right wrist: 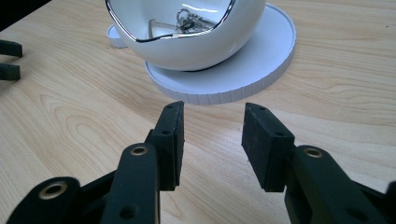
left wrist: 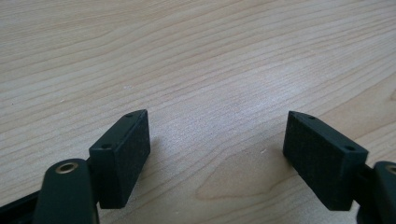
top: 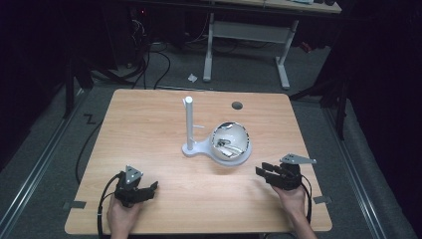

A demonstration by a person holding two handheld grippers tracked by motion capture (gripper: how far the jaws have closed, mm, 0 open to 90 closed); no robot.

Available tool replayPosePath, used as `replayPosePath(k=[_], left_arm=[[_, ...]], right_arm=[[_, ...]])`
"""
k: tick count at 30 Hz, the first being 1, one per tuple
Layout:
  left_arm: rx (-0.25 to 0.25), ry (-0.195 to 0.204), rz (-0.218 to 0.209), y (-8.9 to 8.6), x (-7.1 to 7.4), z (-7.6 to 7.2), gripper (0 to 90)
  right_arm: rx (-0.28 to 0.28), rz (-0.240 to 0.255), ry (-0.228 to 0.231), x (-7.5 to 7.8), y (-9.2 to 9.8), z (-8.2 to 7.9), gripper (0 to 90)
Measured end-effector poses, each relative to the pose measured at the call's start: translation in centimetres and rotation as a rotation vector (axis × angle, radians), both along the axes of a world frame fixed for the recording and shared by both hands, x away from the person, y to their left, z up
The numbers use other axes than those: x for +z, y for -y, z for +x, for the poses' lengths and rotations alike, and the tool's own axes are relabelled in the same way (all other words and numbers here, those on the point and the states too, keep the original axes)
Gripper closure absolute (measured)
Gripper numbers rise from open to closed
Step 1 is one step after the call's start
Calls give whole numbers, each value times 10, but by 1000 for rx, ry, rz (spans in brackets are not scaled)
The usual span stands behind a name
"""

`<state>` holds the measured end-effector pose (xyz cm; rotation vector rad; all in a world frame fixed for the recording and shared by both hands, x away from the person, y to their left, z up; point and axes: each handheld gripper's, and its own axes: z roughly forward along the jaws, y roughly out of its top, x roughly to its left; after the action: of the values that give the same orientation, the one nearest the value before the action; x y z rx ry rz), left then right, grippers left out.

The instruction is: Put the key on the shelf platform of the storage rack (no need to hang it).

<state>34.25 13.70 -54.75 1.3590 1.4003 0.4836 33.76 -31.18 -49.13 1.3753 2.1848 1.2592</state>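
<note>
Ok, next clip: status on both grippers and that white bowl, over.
Left gripper open, empty, over bare table. Right gripper open, empty, facing white bowl. Bowl on its stand's round base, keys inside. Nothing in the way.

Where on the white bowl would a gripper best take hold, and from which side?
Probably the white bowl by its silver rim, at the dipped near edge facing the right gripper. The round body looks too wide and smooth for the jaws, while the thin rim lets one jaw go inside and one outside. The right gripper is open and already aimed at it. Avoid the keys lying inside.
</note>
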Motion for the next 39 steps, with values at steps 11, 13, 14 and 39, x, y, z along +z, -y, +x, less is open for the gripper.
replayPosePath(k=[11,13,14,39], left_arm=[[-1,-1,2,0,0,0,235],[-1,-1,2,0,0,0,235],[-1,-1,2,0,0,0,235],[0,0,0,0,0,0,235]], right_arm=[[-11,-21,4,-9,-4,-1,565],[-16,-40,5,-12,-6,-3,557],[-16,-48,5,-13,-7,-3,553],[35,-215,37,-28,-27,-8,505]])
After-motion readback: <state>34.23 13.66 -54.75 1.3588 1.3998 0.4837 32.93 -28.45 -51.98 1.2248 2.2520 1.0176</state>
